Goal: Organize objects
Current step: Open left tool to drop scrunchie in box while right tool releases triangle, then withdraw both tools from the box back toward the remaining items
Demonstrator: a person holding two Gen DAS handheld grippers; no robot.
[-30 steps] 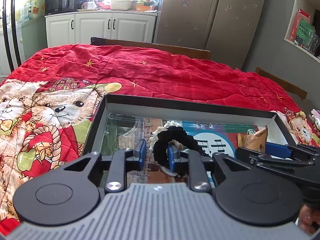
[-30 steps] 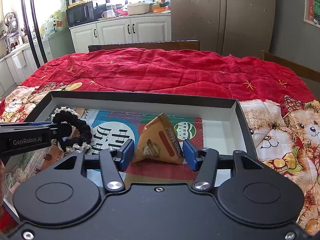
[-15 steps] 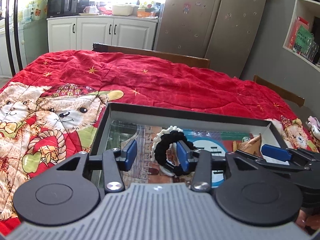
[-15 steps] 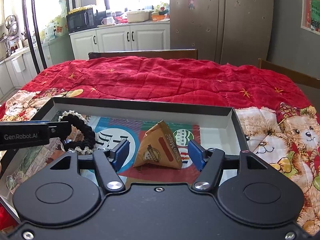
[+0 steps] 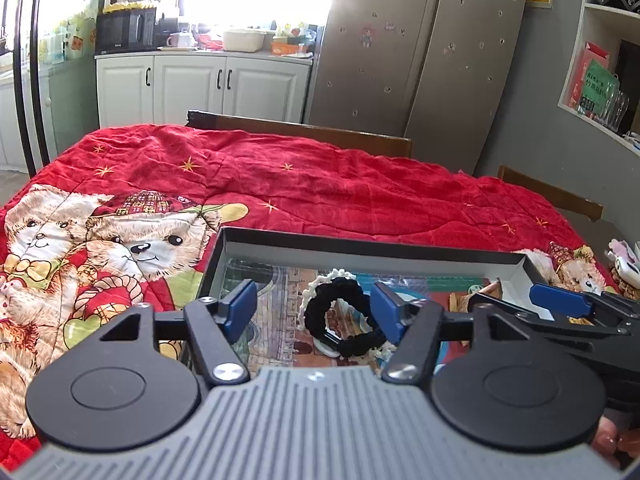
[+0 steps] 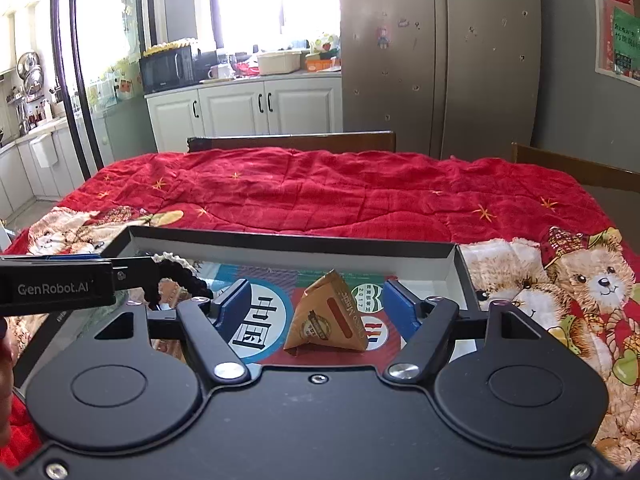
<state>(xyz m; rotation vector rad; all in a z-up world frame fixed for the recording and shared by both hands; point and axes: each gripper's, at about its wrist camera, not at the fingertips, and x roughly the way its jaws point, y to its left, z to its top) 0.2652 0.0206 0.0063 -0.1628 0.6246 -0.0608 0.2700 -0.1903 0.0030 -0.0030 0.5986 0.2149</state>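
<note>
Black scrunchie (image 5: 340, 316) lying in the shallow box (image 5: 360, 245), lower centre of frame, sitting between wide-open left gripper (image 5: 316, 312) jaws, holding nothing. Brown triangular packet (image 6: 326, 316) resting in the same box, lower centre, framed by wide-open right gripper (image 6: 316, 308) jaws, not touching. Box sitting on the red bear quilt (image 6: 320, 192).

Over the past second the left tongs (image 5: 314, 312) have spread from a narrow gap to a wide one, their blue pads now clear on either side of the black hair tie (image 5: 340, 326), which lies released in the tray (image 5: 360, 246). The right tongs (image 6: 316, 306) have likewise widened around the brown paper packet (image 6: 326, 316) and no longer touch it. Both have lifted and drawn back, bringing more of the kitchen into view.
</note>
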